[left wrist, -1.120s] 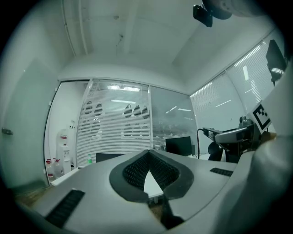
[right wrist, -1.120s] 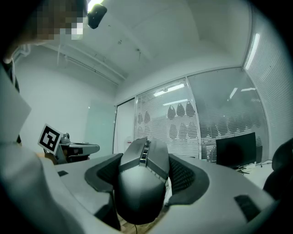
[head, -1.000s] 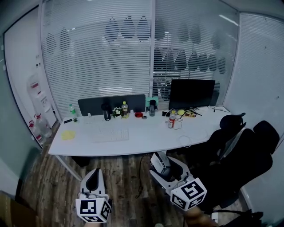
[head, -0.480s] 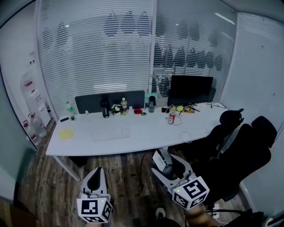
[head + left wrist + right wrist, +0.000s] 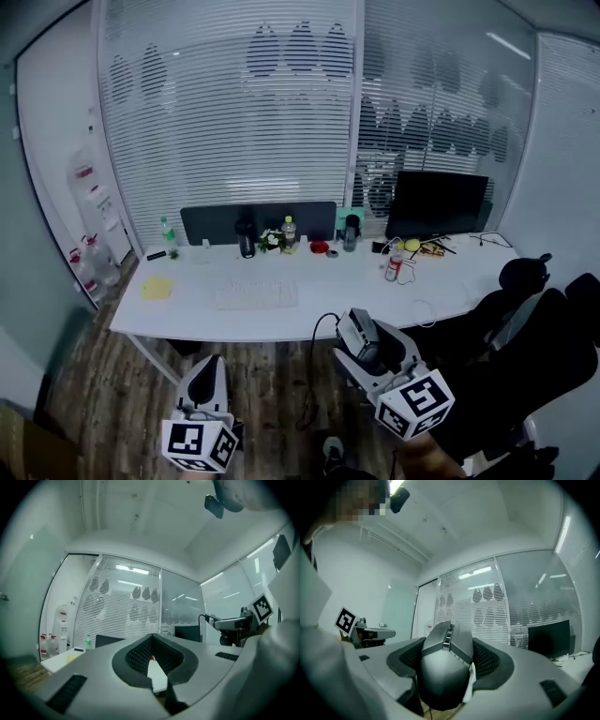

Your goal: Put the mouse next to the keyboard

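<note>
A white keyboard (image 5: 256,294) lies on the long white desk (image 5: 281,321) across the room. My right gripper (image 5: 362,341) hovers short of the desk's front edge, shut on a dark grey mouse (image 5: 360,336) whose cable (image 5: 313,375) hangs toward the floor. In the right gripper view the mouse (image 5: 444,667) fills the space between the pads, nose pointing forward. My left gripper (image 5: 203,372) hangs lower left over the wooden floor, jaws together with nothing in them. The left gripper view shows its dark pads (image 5: 136,660) meeting around an empty hollow.
A black monitor (image 5: 441,204) stands at the desk's back right, with a red can (image 5: 393,267) in front. Bottles and cups (image 5: 289,234) line the back divider. A yellow note (image 5: 157,287) lies at the left end. Black chairs (image 5: 539,328) crowd the right.
The head view has swung, so the desk now sits lower and further right in frame. Both grippers keep their places, the right one still holding the mouse.
</note>
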Tool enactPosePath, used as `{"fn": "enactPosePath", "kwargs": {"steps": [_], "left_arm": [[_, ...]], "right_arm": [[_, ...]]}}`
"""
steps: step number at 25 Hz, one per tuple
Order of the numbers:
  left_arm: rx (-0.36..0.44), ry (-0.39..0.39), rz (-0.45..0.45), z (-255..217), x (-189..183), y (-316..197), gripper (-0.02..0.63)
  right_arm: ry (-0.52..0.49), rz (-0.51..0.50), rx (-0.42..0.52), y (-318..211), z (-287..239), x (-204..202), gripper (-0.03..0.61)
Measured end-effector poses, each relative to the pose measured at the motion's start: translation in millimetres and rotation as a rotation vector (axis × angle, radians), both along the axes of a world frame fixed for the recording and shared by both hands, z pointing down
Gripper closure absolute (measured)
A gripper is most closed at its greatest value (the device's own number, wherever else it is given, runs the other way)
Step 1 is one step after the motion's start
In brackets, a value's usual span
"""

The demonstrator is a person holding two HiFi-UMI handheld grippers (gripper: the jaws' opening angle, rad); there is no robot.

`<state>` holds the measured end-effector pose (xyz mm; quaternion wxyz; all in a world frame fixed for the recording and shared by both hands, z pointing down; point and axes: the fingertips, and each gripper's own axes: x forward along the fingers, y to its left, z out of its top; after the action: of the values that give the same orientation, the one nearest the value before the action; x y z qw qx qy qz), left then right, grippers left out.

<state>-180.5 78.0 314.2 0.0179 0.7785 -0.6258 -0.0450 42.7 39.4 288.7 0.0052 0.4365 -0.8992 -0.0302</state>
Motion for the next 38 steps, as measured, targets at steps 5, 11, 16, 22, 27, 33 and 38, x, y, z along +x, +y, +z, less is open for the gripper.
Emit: {"fn": "enactPosePath", "kwargs": {"steps": [5,11,16,22,27,33,38], "left_arm": [[-0.016,-0.007,-0.035,8,14,-52,0.584],[-0.038,-0.077,-0.078,12,45,-114,0.584],[-0.048,-0.124,-0.099,14,68,-150,0.584],[-0.055,-0.137,-0.143,21,84,-186,0.584],[-0.091,-0.161,-0.139,28,84,-213,0.584],[-0.113,-0.137,-0.102,36,61,-255,0.584],[-0.119,-0.152,-0.044,45,33,-293,0.584]], "right_arm": [[-0.001,-0.049,0.009,-54,2,9,0.275],[-0.001,-0.076,-0.006,-116,4,39,0.275],[-0.026,-0.096,-0.01,-154,6,58,0.275],[-0.02,-0.132,-0.002,-189,14,70,0.275],[-0.038,-0.12,-0.035,-219,23,68,0.275],[-0.034,-0.059,-0.071,-253,34,52,0.275],[-0.015,0.01,-0.06,-282,37,26,0.275]]}}
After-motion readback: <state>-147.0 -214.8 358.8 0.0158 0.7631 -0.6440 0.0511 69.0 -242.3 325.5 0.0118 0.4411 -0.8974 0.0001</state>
